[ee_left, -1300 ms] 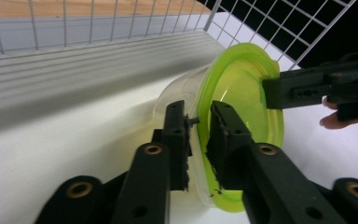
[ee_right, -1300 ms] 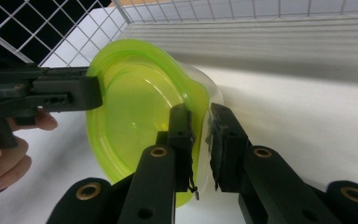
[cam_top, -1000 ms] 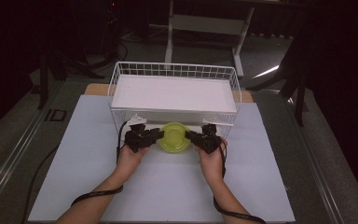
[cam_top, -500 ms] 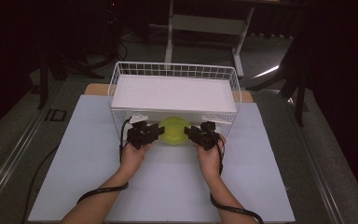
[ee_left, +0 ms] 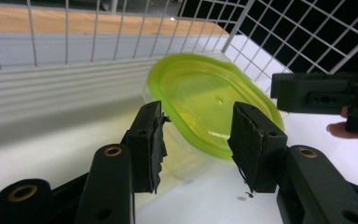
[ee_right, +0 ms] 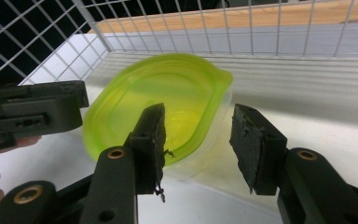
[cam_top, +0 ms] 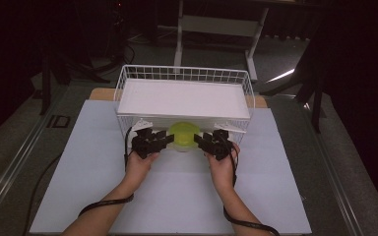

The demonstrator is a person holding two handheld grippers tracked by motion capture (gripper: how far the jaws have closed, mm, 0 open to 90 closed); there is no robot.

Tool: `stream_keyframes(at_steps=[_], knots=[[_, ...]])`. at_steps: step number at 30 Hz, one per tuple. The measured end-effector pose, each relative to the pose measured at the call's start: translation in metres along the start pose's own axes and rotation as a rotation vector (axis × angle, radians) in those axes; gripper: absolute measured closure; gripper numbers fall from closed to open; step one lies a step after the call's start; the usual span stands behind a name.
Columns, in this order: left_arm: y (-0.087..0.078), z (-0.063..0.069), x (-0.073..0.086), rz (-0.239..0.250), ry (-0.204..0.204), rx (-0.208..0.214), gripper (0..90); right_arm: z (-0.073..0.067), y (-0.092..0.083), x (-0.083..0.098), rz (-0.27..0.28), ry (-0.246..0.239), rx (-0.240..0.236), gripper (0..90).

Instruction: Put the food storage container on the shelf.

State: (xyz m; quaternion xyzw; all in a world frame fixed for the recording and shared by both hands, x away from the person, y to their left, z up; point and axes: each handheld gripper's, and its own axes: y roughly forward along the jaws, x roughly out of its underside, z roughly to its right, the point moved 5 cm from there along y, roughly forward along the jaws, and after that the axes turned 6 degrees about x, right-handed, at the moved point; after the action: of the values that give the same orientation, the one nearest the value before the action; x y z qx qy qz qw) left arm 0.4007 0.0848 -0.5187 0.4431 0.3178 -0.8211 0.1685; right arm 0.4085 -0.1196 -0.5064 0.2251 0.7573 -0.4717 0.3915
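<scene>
At the wire basket [cam_top: 184,76], the left gripper [ee_left: 198,140] and right gripper [ee_right: 198,142], jaws apart, flank a green-lidded container [cam_top: 183,135]; closing on it likely comes next.

One marking could be made out: the large letters "ID" [cam_top: 57,121] stood on the dark floor strip beside the left edge of the white table sheet [cam_top: 93,162], seen in the high view; nothing else carried readable text
</scene>
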Motion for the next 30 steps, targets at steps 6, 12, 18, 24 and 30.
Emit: stream_keyframes(at_steps=[6,12,18,24,30], knots=[[-0.014,0.014,0.011,-0.034,0.008,0.082,50.1,-0.012,-0.017,0.003,-0.004,-0.032,-0.037,67.8],[-0.027,0.025,0.021,-0.045,0.017,0.139,29.2,-0.026,-0.022,0.020,-0.053,-0.066,-0.042,86.3],[-0.041,0.040,0.033,-0.058,0.089,0.196,12.0,-0.029,-0.014,0.033,-0.099,-0.087,-0.030,89.9],[-0.056,0.045,0.042,-0.021,0.082,0.235,1.3,-0.036,-0.003,0.038,-0.118,-0.078,-0.043,89.9],[-0.061,0.038,0.050,0.010,0.154,0.131,1.3,-0.038,0.014,0.038,-0.129,-0.065,-0.036,90.0]])
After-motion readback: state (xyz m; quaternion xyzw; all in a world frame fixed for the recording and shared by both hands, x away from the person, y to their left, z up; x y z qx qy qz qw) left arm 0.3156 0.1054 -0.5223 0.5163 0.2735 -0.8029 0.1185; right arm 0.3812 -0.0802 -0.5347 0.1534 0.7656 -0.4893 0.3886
